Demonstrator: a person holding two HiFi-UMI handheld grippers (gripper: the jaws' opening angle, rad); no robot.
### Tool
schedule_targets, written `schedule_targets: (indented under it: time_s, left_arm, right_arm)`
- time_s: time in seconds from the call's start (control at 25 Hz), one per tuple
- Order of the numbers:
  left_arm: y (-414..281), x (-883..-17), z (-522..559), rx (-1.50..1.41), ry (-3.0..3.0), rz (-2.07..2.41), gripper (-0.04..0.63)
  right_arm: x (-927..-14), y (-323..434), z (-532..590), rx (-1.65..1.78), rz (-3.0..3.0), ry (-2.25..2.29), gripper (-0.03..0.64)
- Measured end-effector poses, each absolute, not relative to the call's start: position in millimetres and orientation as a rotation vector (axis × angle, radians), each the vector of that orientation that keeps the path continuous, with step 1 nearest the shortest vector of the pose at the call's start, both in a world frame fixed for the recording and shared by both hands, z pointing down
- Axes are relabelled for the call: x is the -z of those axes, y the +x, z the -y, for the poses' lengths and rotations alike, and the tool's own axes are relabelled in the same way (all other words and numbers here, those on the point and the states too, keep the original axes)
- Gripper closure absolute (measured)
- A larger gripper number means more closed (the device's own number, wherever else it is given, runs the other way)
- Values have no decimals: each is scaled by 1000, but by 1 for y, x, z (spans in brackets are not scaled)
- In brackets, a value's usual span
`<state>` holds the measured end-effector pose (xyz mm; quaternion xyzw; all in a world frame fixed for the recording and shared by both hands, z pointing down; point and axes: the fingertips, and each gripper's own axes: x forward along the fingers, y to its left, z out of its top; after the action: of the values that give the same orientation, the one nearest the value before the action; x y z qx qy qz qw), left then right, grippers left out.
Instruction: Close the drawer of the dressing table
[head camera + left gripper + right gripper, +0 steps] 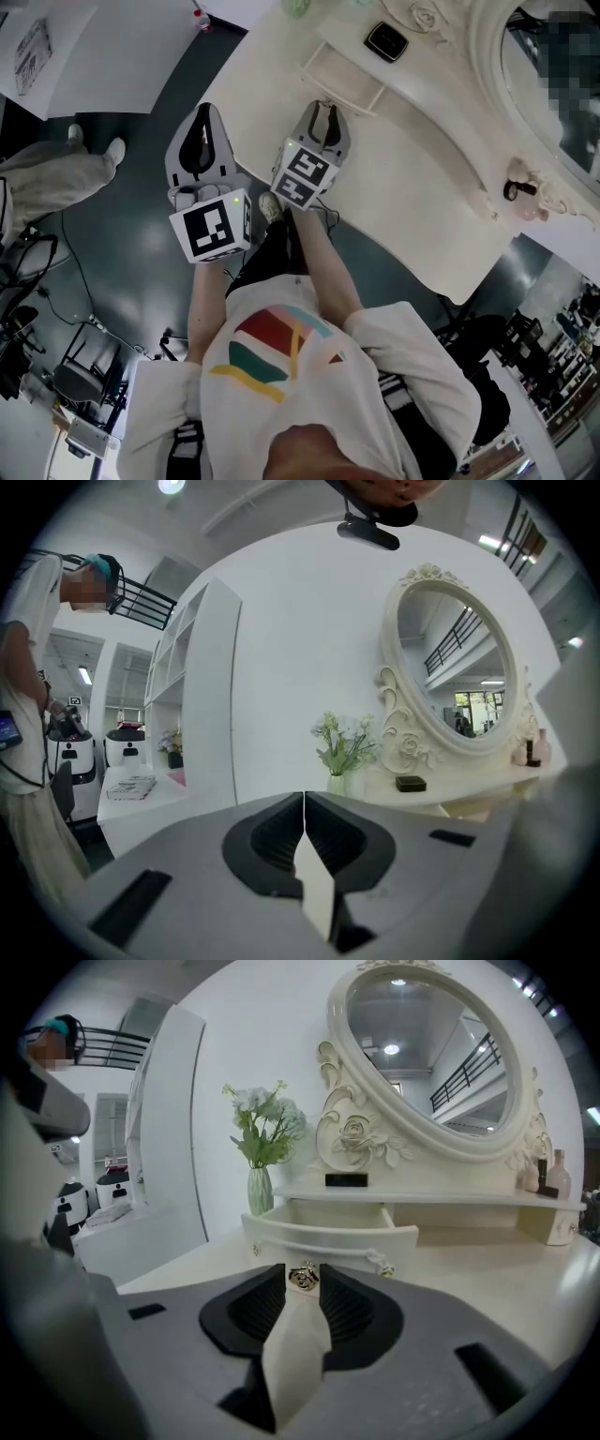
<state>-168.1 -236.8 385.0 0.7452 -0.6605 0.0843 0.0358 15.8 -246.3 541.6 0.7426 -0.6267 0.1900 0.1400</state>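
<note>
Drawer (330,1229) standing open on the table (487,1279), closing not yet begun; right tongs (302,1271) narrowly parted with its knob (302,1278) at their tips, left tongs (304,799) pressed together and empty.

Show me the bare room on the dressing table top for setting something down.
Free: the tabletop between the open drawer and the bottles at the far end. Crowded: the drawer front, where the right gripper sits, the vase corner, and the shelf with the black box.
</note>
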Motion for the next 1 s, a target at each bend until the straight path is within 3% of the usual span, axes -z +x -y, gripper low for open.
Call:
schedule_targets:
  time_s: [1.0]
  left_arm:
    - [-168,-392,240,-281,2292,2024,589]
  right_arm:
    - [-541,17,249,-493,1796,2122,538]
